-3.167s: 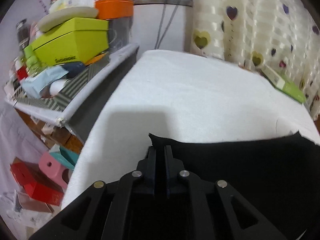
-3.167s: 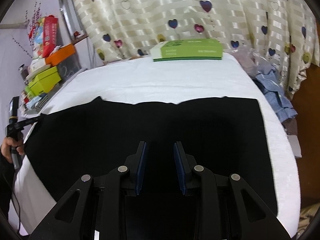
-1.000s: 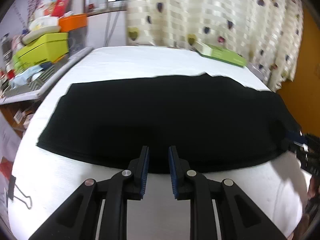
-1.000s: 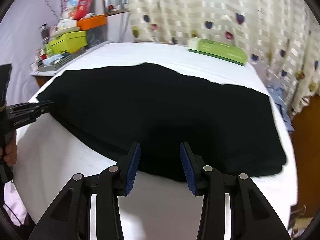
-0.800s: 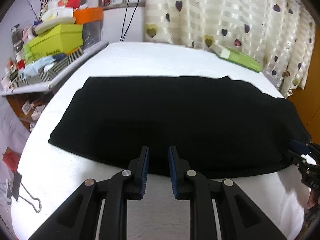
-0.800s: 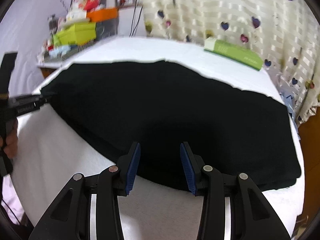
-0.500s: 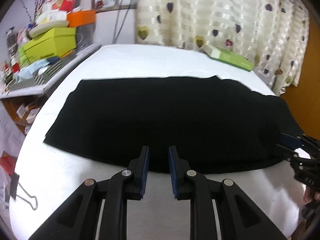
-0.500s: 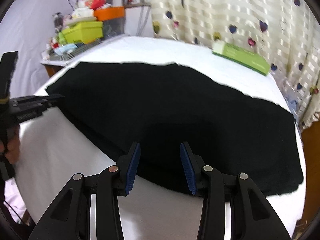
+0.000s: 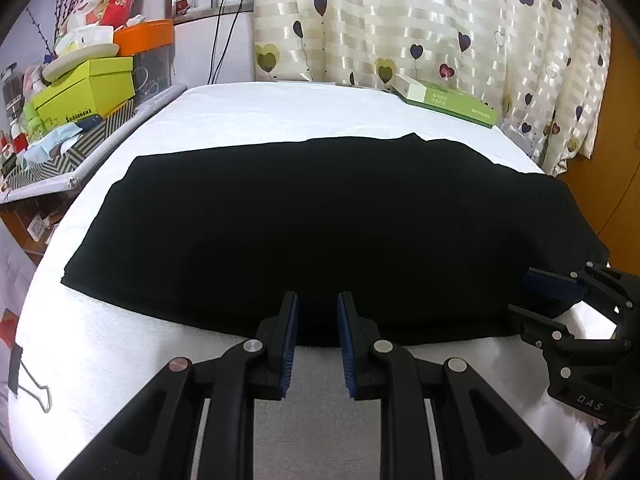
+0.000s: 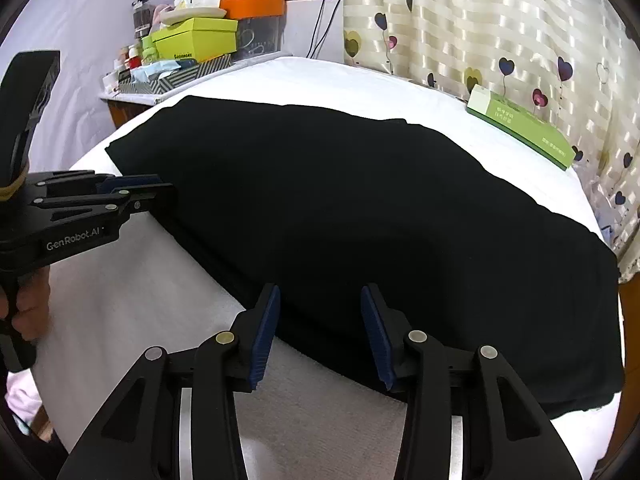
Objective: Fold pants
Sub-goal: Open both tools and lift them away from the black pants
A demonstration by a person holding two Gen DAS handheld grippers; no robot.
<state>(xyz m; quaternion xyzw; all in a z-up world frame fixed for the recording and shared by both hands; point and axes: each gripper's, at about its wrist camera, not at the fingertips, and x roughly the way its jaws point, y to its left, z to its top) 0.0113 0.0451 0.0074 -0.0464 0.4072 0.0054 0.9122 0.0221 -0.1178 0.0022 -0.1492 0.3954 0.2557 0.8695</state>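
The black pants (image 9: pixel 328 220) lie flat as a wide folded rectangle across the white bed (image 9: pixel 280 108). My left gripper (image 9: pixel 318 308) hovers over the near hem, slightly left of the middle, narrowly open with nothing between its blue pads. In the right wrist view it shows from the side as the left gripper (image 10: pixel 136 192), at the pants' (image 10: pixel 360 208) left near edge. My right gripper (image 10: pixel 320 300) stands open above the near hem toward the right end. The left wrist view shows this right gripper (image 9: pixel 540 300) at the pants' right near corner.
A flat green box (image 9: pixel 444 102) lies at the bed's far edge by the heart-print curtain (image 9: pixel 440 20). A cluttered shelf with a lime box (image 9: pixel 84 92) stands to the left. A binder clip (image 9: pixel 28 380) hangs at the near left edge. A hand (image 10: pixel 28 312) holds the left gripper.
The left gripper, shut on the pants' edge 3.2 s ago, has let go and drawn back to the near hem. Over the last second both grippers only drifted slightly.
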